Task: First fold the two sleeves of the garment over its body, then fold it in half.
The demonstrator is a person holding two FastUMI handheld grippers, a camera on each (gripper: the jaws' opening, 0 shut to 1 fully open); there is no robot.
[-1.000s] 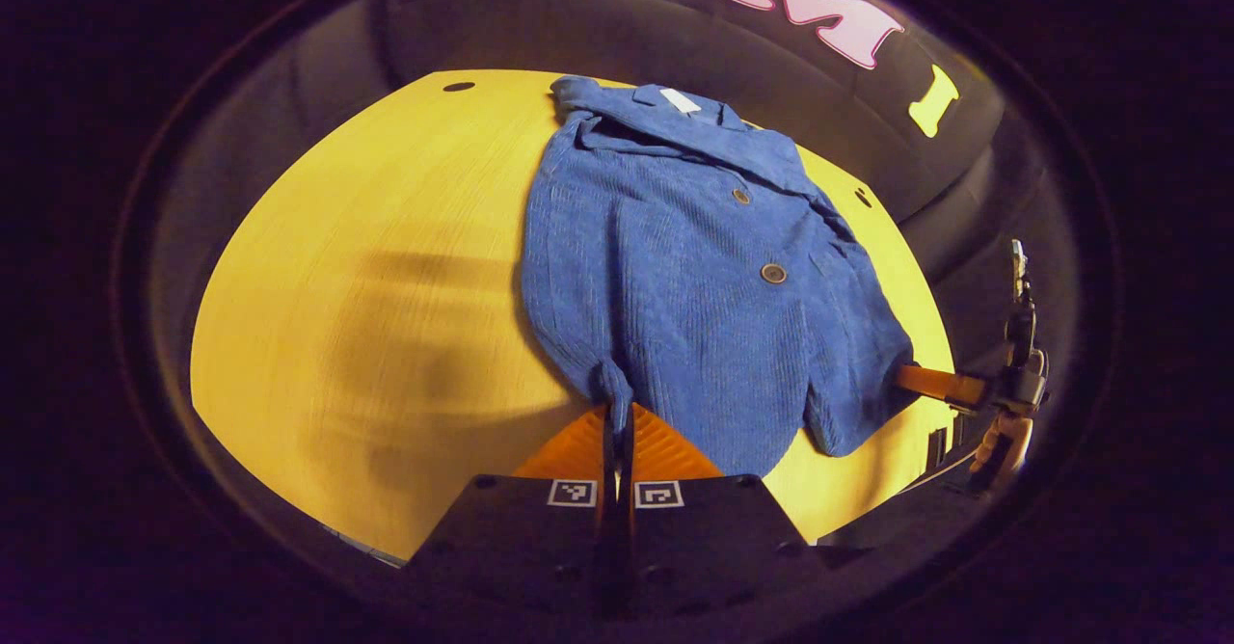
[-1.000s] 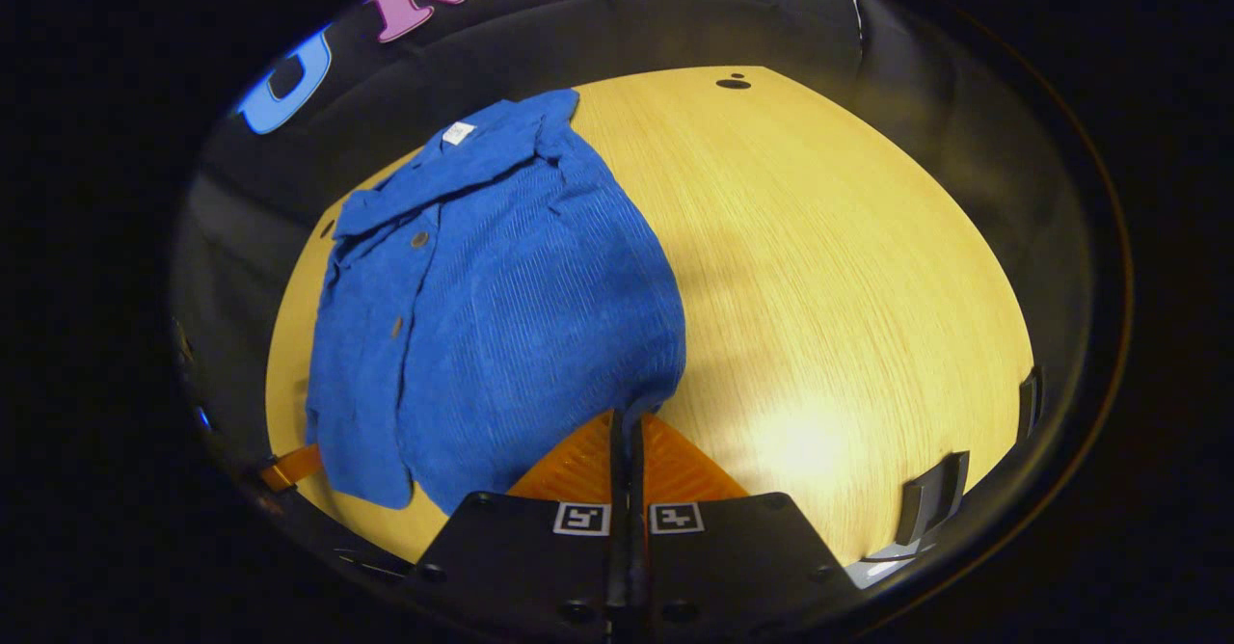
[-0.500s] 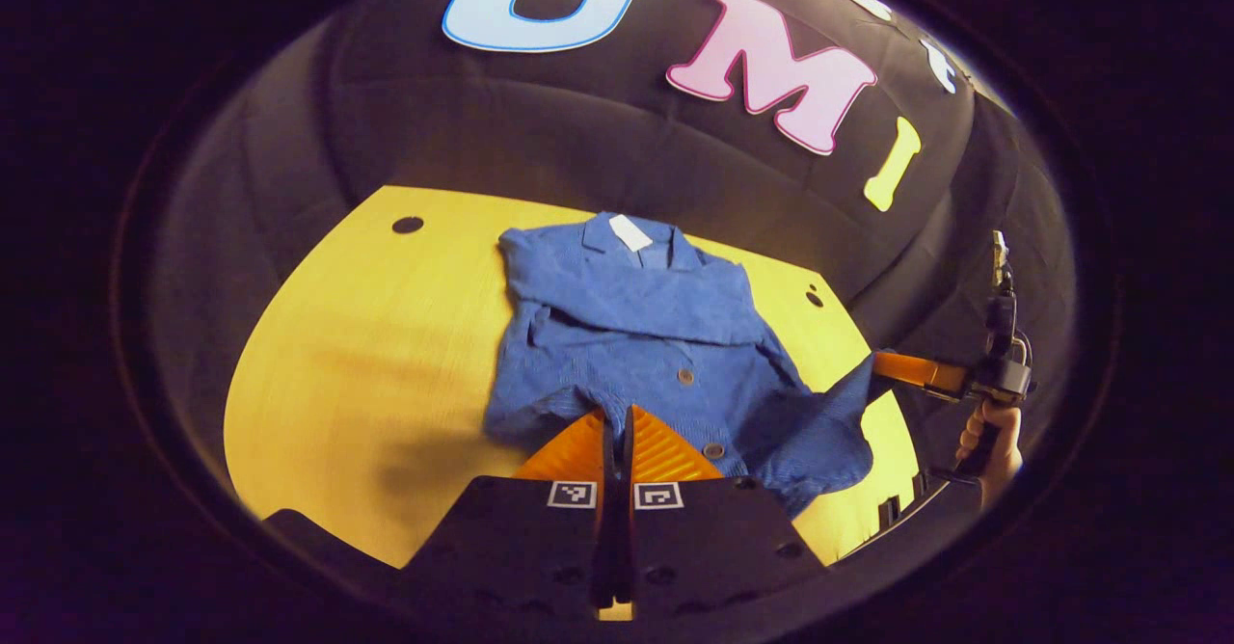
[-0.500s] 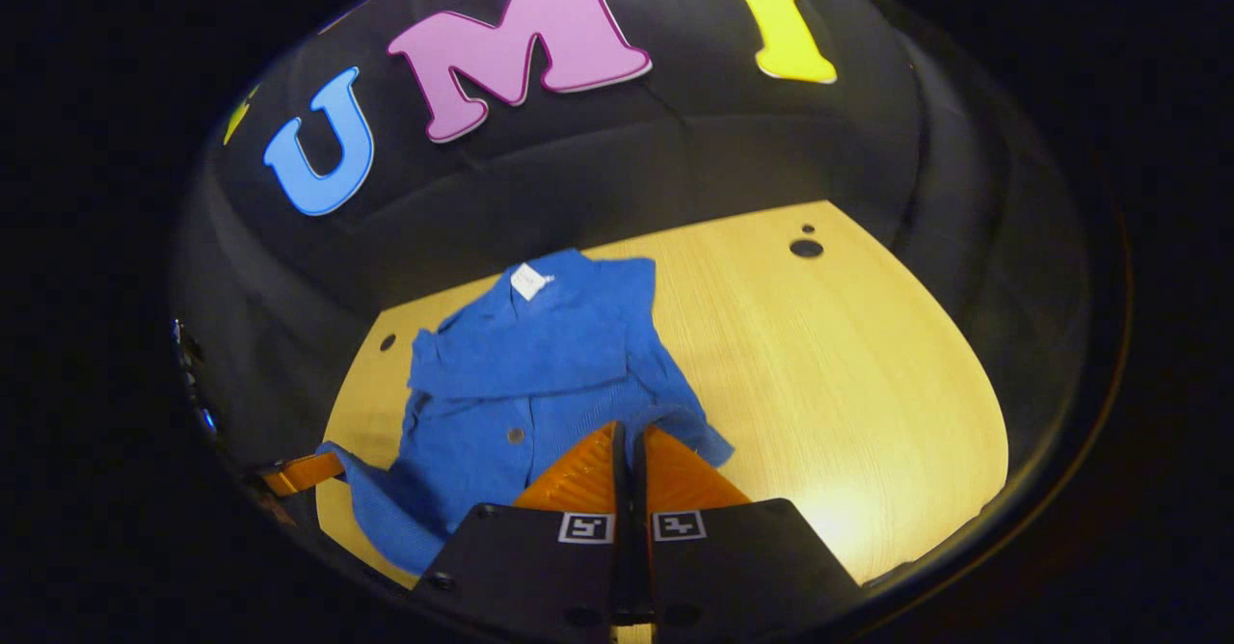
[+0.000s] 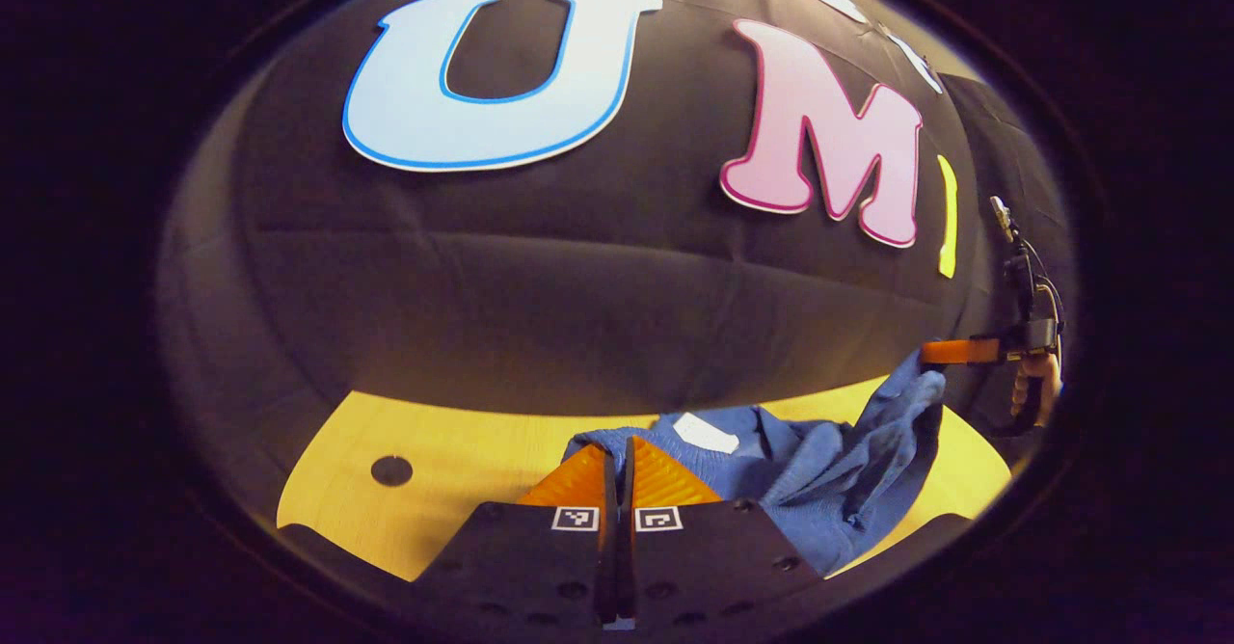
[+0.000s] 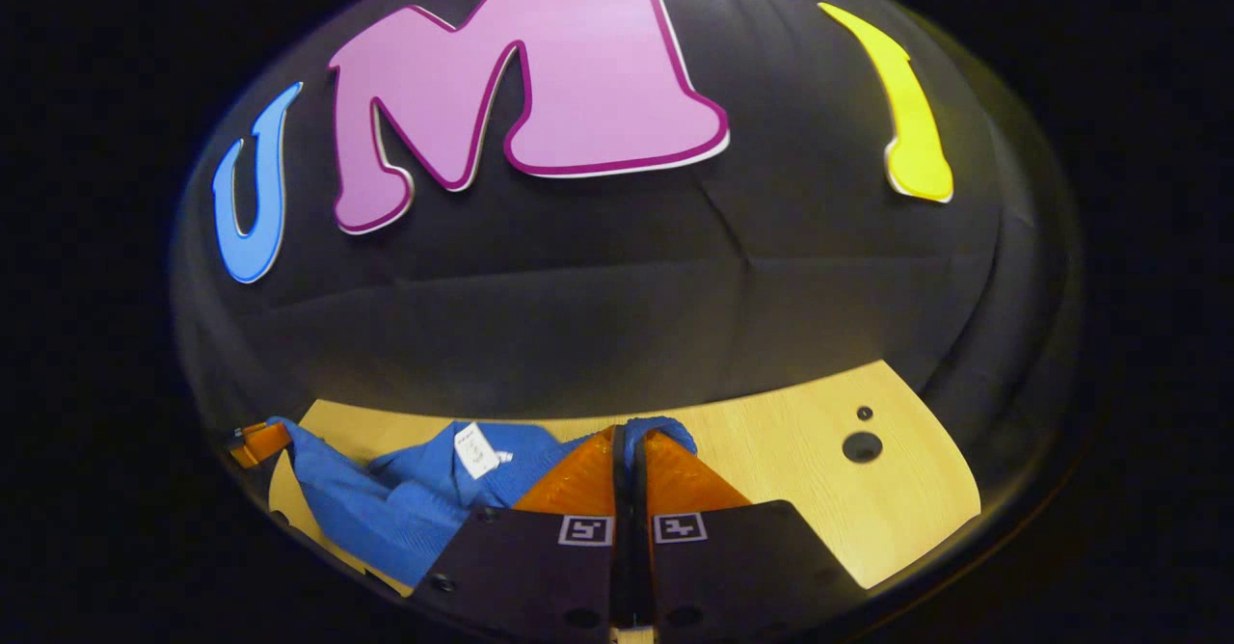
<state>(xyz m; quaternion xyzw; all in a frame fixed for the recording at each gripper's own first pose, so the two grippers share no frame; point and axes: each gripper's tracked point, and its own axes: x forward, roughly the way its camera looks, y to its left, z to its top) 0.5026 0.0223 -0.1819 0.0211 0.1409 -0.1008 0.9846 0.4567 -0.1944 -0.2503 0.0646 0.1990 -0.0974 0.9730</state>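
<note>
The blue corduroy garment (image 5: 819,490) lies bunched on the wooden table (image 5: 463,451), its white collar label (image 5: 704,432) facing up. My left gripper (image 5: 619,440) is shut on a hem corner, held low just in front of the collar. At the right of the left gripper view, my right gripper (image 5: 930,351) pinches the other hem corner, lifted above the table. In the right gripper view, the garment (image 6: 386,509) and its label (image 6: 474,449) sit at lower left. My right gripper (image 6: 631,424) has blue cloth at its tips, and my left gripper (image 6: 258,440) holds the far corner.
A hand (image 5: 1033,389) holds the right gripper near the table's right edge. The black booth wall stands close behind the table. Round holes (image 5: 391,470) (image 6: 861,447) mark the table (image 6: 819,499) near its back corners. Bare wood lies to either side of the garment.
Both grippers have carried the hem corners up and forward toward the collar. The garment's lower half now lies over its upper half. The wall has come much nearer in both views.
</note>
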